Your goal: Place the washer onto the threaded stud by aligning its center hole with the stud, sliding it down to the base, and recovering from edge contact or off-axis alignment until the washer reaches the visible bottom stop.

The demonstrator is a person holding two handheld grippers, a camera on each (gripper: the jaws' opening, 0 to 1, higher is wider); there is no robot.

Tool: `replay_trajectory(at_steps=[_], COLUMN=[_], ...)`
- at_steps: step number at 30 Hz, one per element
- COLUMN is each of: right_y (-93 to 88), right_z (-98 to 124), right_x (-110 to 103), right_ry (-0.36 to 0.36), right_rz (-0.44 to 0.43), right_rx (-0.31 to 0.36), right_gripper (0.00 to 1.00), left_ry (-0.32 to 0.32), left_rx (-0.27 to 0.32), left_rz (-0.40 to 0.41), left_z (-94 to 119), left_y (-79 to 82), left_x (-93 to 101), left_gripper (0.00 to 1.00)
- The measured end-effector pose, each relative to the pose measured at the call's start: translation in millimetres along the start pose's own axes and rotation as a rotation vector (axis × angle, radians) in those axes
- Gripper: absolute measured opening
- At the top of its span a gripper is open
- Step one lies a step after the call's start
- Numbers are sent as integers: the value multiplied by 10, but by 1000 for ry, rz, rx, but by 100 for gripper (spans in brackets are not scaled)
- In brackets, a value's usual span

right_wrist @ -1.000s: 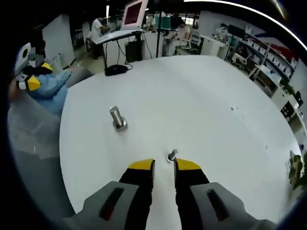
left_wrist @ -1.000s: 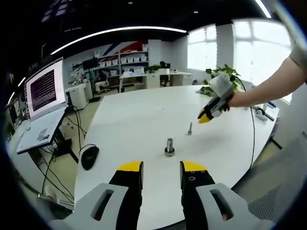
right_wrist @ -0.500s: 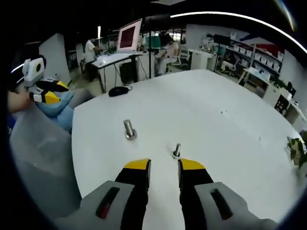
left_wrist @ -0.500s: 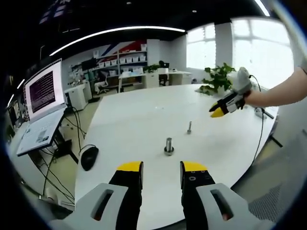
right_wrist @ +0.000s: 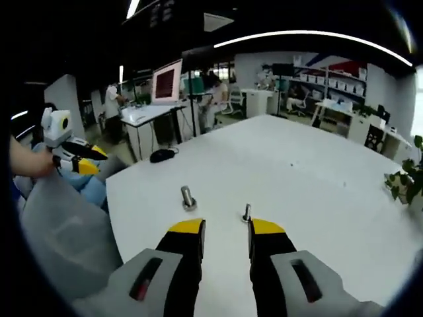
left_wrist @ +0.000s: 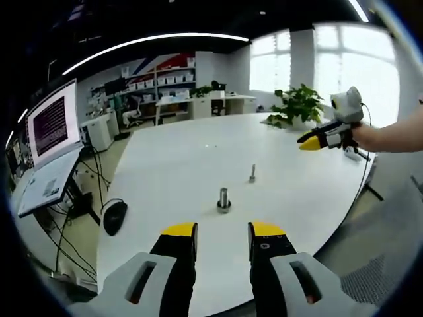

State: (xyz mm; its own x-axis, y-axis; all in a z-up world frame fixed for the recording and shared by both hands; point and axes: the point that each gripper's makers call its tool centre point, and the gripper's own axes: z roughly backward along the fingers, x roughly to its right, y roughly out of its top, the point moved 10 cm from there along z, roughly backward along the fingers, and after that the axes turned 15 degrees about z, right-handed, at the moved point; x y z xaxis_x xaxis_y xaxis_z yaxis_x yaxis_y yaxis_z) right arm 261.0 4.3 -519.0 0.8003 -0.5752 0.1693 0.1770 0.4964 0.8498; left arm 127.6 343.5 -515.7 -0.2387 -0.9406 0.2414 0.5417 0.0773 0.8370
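Both my grippers, left (left_wrist: 223, 239) and right (right_wrist: 226, 236), hang clear of the tabletop (left_wrist: 178, 165), jaws spread and empty. Each stud, larger (left_wrist: 224, 199) and smaller (left_wrist: 252, 173), carries something washer-like at its base; I judge placement finished.

Bright office: white table (left_wrist: 178, 165), windows (left_wrist: 344, 63), shelves (left_wrist: 165, 82).
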Motion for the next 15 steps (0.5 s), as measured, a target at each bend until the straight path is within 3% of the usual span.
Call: replay_trajectory(at_steps=[9,14,15], right_y=[159,220,232], right_z=[160,326,376], right_x=[-366,-567,-601], right_ry=[-20,-99,-133], right_rz=[-30,-81,-50], right_rx=[12,109,120], right_gripper=[30,36,37], left_ry=[-60,-99,-95], left_rx=[55,67,70], left_rz=[61,55,51], left_z=[44,40,41], left_y=[41,58,60], left_x=[20,66,65], left_gripper=[29,30,32])
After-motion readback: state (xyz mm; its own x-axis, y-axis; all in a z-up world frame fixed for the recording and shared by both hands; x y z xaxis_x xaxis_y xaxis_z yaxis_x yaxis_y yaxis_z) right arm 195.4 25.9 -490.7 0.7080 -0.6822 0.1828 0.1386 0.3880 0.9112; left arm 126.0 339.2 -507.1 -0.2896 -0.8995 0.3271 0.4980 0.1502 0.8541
